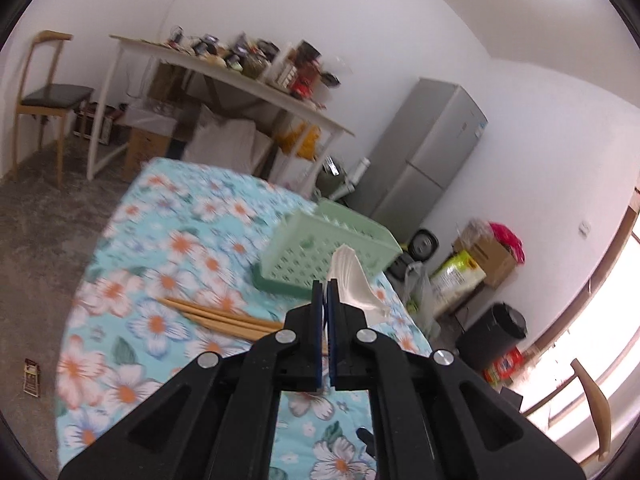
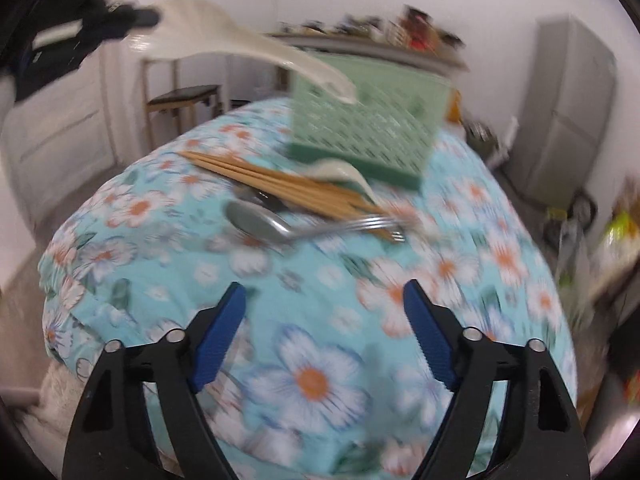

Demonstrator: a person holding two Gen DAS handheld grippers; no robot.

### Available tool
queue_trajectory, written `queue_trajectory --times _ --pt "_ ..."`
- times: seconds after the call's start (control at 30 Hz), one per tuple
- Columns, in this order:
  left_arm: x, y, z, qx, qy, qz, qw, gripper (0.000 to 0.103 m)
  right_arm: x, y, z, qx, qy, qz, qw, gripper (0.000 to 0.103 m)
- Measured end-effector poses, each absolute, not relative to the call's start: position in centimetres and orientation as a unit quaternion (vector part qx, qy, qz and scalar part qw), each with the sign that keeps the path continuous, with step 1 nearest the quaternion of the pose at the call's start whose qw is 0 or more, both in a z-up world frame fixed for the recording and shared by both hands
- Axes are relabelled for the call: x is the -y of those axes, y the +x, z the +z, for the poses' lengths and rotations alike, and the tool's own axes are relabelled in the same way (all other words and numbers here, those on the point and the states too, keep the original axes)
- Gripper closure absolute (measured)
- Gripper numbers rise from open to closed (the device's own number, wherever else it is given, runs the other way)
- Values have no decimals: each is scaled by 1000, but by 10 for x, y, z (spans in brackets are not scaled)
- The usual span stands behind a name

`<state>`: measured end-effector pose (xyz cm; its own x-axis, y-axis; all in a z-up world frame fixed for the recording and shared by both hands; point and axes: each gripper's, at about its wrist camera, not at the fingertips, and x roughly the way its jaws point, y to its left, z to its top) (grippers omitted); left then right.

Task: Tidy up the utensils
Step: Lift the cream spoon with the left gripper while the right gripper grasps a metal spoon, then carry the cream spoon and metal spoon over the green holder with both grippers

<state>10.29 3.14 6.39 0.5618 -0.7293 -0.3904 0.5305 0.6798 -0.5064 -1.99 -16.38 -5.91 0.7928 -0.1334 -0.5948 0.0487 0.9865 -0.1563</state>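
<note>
Left gripper (image 1: 325,286) pinches a white spoon (image 1: 352,280) short of the basket (image 1: 320,248); chopsticks (image 2: 280,184), fork (image 2: 360,226) remain on the surface (image 2: 320,320).

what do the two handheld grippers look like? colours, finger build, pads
Both look alike. The left gripper has matte black plastic linkage arms with triangular cutouts, round silver pivot pins and flat blue pads on black fingers. The right gripper has the same black frame and silver pins; its blue pads are ribbed. No cables, markings or sleeves show.
</note>
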Motion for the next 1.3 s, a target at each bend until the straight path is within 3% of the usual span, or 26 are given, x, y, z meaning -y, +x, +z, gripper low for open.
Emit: queue_trajectory --times 0.17,0.4,0.47,0.53,0.57,0.9,1.3 --pt "-52 98 67 -286 -176 -344 877 102 127 2 -61 -297 -167 -29 940 40" --pt "-67 84 71 -278 -173 -328 886 102 106 42 -80 -318 -237 -41 917 62" --pt "-71 82 73 -277 -172 -325 888 102 105 50 -86 -327 -245 -49 911 70" --pt "-74 80 75 -274 -172 -323 890 102 105 53 -88 -336 -244 -55 908 91" --pt "-75 79 76 -272 -172 -322 890 102 107 53 -88 -339 -238 -58 908 92" --pt "-72 55 93 -251 -164 -316 900 102 115 12 -46 -295 -201 -62 932 101" --pt "-49 47 118 -226 -140 -313 912 102 205 -21 19 -282 69 30 956 101"
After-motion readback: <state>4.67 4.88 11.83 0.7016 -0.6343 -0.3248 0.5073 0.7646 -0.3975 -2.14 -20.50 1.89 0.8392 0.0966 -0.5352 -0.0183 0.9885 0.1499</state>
